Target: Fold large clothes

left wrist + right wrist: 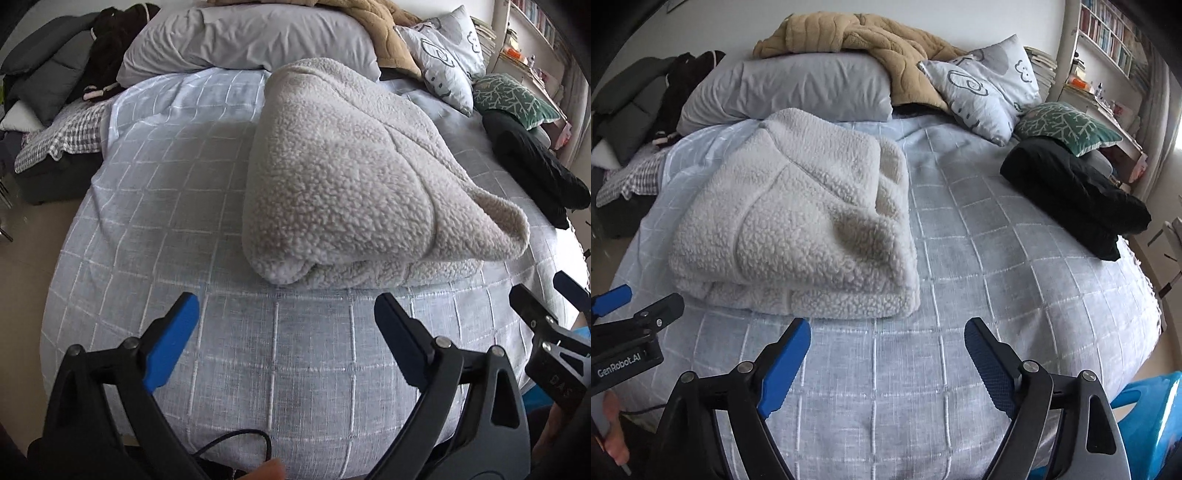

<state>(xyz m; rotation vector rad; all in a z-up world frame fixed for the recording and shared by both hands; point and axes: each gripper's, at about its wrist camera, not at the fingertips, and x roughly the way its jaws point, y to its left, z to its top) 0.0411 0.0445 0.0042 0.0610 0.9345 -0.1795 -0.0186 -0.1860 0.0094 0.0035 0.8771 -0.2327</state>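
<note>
Here, a cream fleece garment (354,184) is seen folded into a thick bundle on the bed (184,221), which is covered in a pale blue grid-patterned sheet. The left gripper (286,332) is held above the bare sheet just short of the bundle's near edge, its blue-padded fingers (173,339) spread wide with nothing between them. The right gripper (886,354) is likewise held over the sheet near the bundle's front right corner, jaws wide apart and empty. A folded black garment (1075,203) is laid well apart on the right side of the bed, beside a green patterned pillow (1067,125). A grey pillow (790,92) and a tan blanket (857,40) are piled at the head.
</note>
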